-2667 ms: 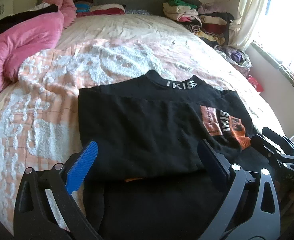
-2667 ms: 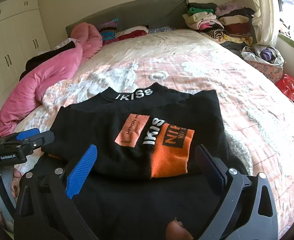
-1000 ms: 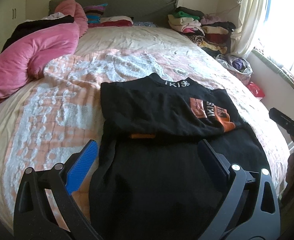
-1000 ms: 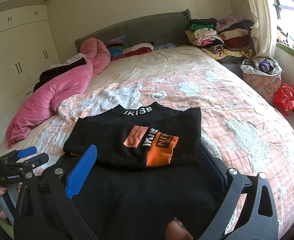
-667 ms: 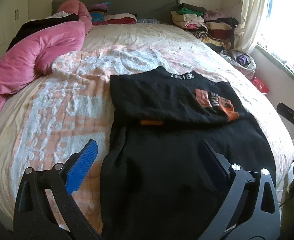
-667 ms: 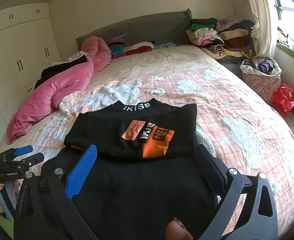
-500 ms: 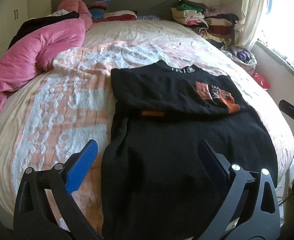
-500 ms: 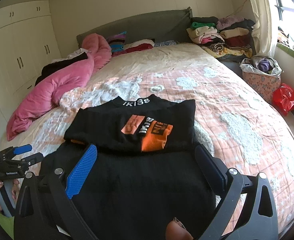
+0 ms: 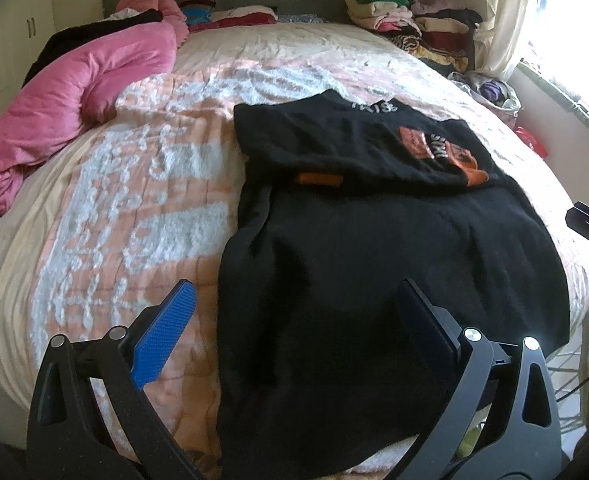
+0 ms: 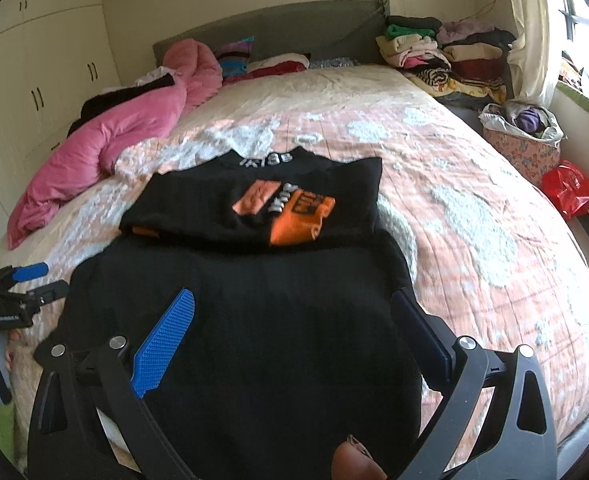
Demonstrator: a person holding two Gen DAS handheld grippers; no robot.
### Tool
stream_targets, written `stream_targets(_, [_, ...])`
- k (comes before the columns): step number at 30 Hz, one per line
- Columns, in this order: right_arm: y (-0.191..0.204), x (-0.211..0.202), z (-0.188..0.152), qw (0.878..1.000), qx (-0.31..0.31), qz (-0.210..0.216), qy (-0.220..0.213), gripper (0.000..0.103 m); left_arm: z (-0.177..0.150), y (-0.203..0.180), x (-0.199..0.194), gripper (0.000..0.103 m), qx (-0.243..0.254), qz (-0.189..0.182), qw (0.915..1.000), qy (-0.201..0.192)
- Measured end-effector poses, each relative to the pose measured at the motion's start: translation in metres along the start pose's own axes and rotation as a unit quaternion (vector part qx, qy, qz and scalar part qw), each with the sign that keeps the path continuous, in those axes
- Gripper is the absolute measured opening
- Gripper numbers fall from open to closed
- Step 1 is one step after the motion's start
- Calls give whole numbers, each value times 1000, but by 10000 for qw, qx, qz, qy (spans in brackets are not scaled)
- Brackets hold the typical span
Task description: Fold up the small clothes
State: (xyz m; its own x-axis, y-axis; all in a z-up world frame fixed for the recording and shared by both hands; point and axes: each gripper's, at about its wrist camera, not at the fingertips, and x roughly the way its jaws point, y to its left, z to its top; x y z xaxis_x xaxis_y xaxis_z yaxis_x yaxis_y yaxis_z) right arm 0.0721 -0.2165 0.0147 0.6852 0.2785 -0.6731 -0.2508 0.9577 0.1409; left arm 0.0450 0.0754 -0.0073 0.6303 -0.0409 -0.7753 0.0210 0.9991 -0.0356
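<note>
Change record: both grippers now sit farther back from the black garment (image 9: 374,260) than 2.7 s ago. Left gripper (image 9: 294,320), formerly low over the folded upper half, now takes in the garment's full length to the near edge of the bed (image 9: 114,200). Right gripper (image 10: 290,332) likewise withdrawn; orange print (image 10: 294,216) appears smaller, higher in view.

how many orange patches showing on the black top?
3: two side by side on the black top's folded chest, one small strip at the fold's left edge. More may be hidden.
</note>
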Motion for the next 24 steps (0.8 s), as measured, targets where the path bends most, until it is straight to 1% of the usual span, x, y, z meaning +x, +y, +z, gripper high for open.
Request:
stream_targets(9, [-7,1,-14,9998,7,-58,165,98,-18,21,-1,94,-136,112,9997,195])
stream_targets(14, [-11,-1,-18,9998,18,-85,197,98,-28,30,-4,94,-110,180,9994,282])
stream_targets(20, [-16,-3,-26,9996,10,-147,254,98,-44,39,-6,94,-129,26,9987,490])
stream_targets(24, [-22,-4,-33,9993,61,-205,318,98,-49,40,-6,94,-75,-86,9984,557])
